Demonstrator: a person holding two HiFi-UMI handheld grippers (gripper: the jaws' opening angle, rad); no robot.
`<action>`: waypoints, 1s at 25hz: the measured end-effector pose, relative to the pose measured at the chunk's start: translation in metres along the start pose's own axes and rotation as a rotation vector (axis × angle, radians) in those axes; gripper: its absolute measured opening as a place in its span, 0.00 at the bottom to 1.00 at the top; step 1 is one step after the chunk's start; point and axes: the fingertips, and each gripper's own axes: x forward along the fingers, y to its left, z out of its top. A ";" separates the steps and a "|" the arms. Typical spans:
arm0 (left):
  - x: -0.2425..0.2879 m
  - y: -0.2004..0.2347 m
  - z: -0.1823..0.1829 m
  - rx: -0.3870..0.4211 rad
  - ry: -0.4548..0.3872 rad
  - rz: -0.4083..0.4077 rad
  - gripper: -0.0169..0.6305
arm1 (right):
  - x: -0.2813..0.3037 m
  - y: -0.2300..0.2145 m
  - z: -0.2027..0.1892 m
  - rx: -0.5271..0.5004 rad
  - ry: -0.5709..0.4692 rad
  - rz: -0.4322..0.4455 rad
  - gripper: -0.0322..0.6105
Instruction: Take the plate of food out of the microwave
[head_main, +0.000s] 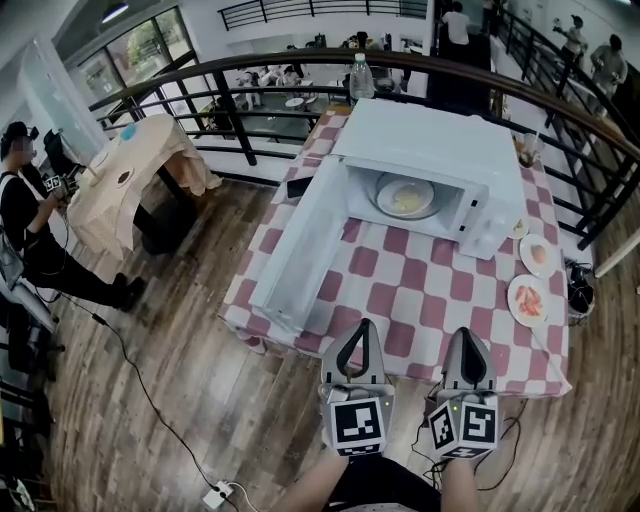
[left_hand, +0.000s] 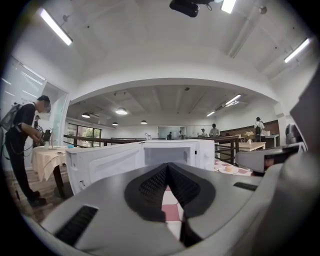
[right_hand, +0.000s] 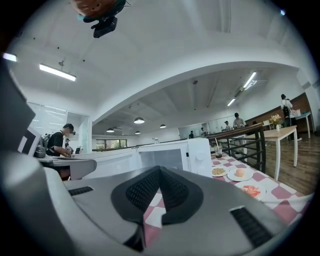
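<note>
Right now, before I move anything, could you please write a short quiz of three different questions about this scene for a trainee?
1. True or false: the door of the microwave is closed.
2. Choose one. The plate of food is: A. on top of the microwave; B. inside the microwave; C. under the microwave.
3. Short answer: are the jaws of the left gripper and the right gripper open or shut, and do they hold anything?

Key
1. False: the door stands wide open.
2. B.
3. Both are shut and hold nothing.
</note>
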 end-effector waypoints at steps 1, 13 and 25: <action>0.007 0.001 -0.001 -0.004 0.003 -0.004 0.07 | 0.006 -0.001 -0.001 0.000 0.005 -0.003 0.05; 0.090 0.020 0.008 -0.009 0.014 -0.049 0.07 | 0.089 -0.005 0.005 0.004 0.023 -0.030 0.05; 0.159 0.044 0.006 -0.035 0.037 -0.075 0.07 | 0.158 -0.005 0.011 0.006 0.031 -0.051 0.05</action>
